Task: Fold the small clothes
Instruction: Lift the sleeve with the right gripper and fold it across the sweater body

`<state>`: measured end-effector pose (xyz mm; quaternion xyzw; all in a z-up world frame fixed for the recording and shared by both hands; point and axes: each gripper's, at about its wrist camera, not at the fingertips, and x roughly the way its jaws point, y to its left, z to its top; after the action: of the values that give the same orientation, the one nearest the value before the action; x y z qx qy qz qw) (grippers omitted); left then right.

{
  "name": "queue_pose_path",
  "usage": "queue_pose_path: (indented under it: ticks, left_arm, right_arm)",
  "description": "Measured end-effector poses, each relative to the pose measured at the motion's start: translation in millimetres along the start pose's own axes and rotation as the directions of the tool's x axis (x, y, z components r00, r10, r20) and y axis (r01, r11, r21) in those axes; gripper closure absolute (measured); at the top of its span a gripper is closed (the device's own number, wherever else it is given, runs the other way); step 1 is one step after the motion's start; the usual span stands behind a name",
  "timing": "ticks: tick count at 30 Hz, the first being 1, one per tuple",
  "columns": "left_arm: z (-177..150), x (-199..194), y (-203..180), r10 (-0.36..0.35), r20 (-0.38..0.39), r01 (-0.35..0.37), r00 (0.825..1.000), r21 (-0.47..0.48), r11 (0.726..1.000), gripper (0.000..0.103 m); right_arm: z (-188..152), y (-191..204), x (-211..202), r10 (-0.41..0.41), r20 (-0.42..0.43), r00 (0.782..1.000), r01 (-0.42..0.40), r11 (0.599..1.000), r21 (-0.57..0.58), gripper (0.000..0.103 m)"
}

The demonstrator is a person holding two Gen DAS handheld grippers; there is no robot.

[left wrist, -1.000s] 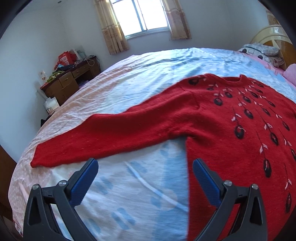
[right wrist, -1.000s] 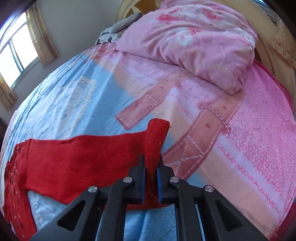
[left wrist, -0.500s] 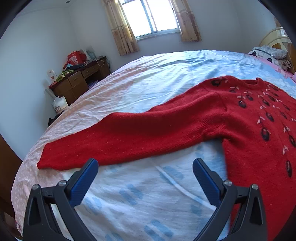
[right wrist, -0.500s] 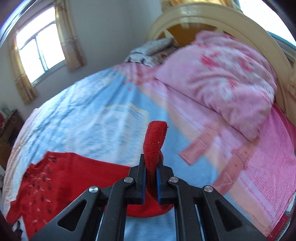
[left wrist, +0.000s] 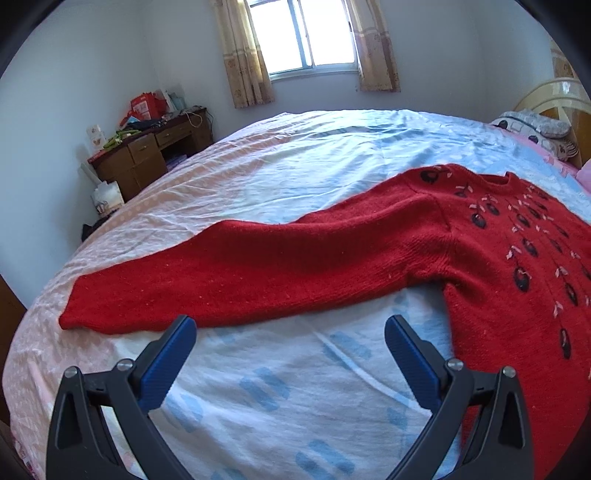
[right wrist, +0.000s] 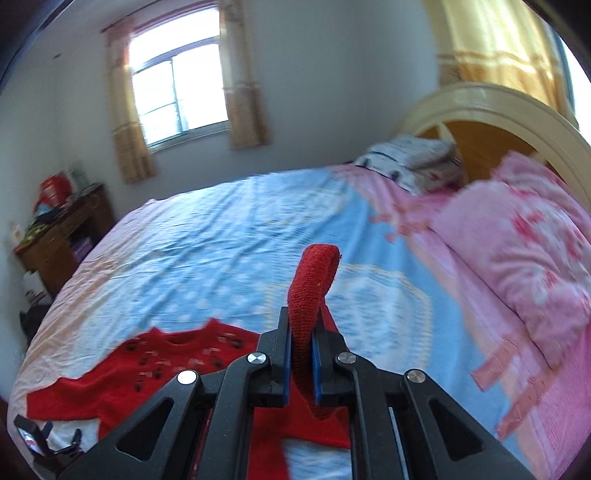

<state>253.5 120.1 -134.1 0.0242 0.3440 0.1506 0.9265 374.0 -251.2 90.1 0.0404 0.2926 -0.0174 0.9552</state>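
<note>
My right gripper (right wrist: 300, 363): fingers pinching the cuff of the red sweater's sleeve (right wrist: 314, 280), which stands up between the blue pads and curls over beyond the tips. Below and to the left of these fingers, the red sweater (right wrist: 155, 365) lies flat on the bed (right wrist: 229, 236); a pink quilt (right wrist: 517, 258) sits far right, by the headboard (right wrist: 491, 107). My left gripper (left wrist: 290, 332): fingers spread wide, nothing between them, held above the sheet. Just beyond the tips the other sleeve (left wrist: 240, 269) stretches flat to the left. Farther off, a wooden desk (left wrist: 147, 155) and window (left wrist: 303, 33).
</note>
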Motion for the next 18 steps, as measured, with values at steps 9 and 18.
queue_pose_path:
  ticks: [9,18]
  left_arm:
    - [-3,0,6,-0.049,0.006,0.049,0.999,-0.023,0.999,0.0]
    - [-6,2,15,-0.072,-0.002,0.072,0.997,-0.058,0.996,0.0]
  right_arm:
    - [-11,126,16,0.134,-0.015,0.991,-0.134,0.978,-0.162,0.095]
    - [-70,238,69,0.223,-0.119,0.967,-0.25,0.919,-0.306,0.095]
